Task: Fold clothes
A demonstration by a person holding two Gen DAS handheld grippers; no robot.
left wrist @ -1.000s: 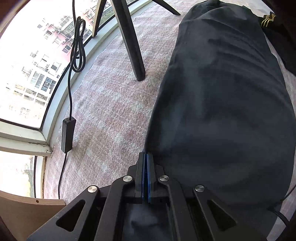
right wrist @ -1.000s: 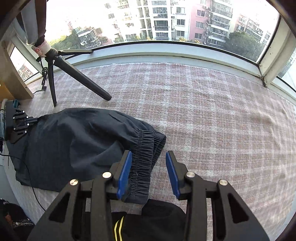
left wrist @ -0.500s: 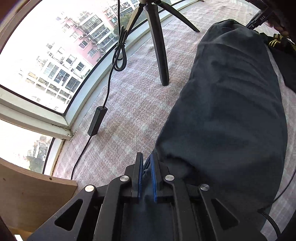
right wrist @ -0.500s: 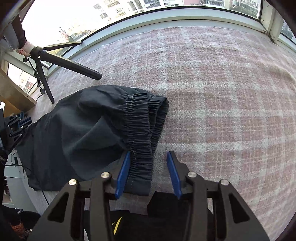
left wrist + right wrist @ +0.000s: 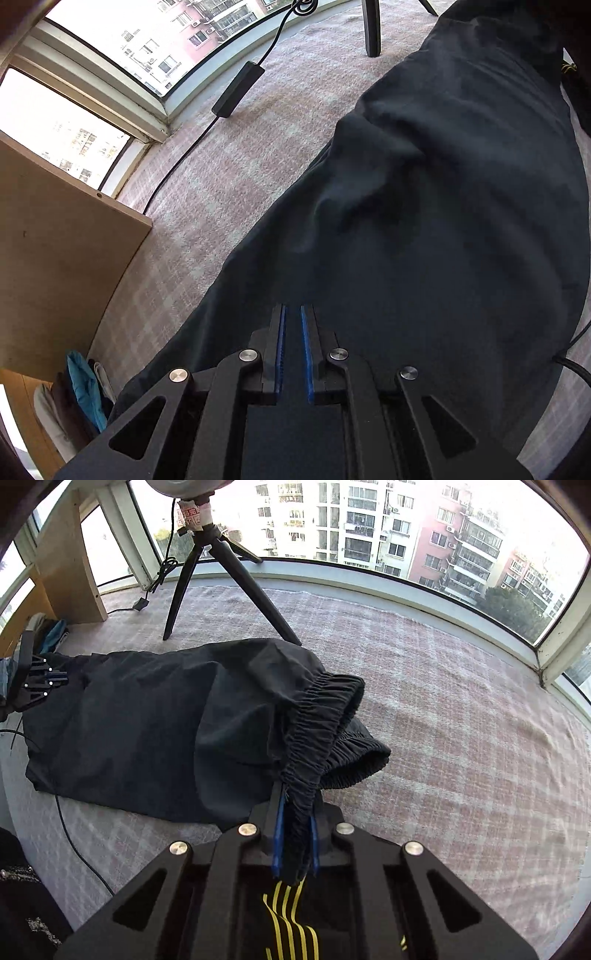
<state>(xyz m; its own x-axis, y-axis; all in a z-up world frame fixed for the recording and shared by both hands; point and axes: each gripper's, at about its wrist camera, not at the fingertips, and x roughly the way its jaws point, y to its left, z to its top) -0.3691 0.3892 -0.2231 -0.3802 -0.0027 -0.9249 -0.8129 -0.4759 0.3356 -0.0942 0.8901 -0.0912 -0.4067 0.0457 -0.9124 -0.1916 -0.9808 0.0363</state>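
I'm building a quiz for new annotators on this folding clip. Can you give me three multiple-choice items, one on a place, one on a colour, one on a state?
1. Where does the tripod stand?
A. on the checked cloth beyond the dark trousers
B. on top of the trousers
C. on the window ledge

2. What colour are the gripper pads?
A. red
B. blue
C. green

3. What is the right gripper doing?
A. hanging open above the cloth
B. shut on nothing
C. shut on the elastic waistband

Answers: 1 A, its legs rest on the checked cloth beyond the dark trousers; 2 B, blue strips line the fingers; 3 C, gathered waistband fabric sits pinched between the jaws.
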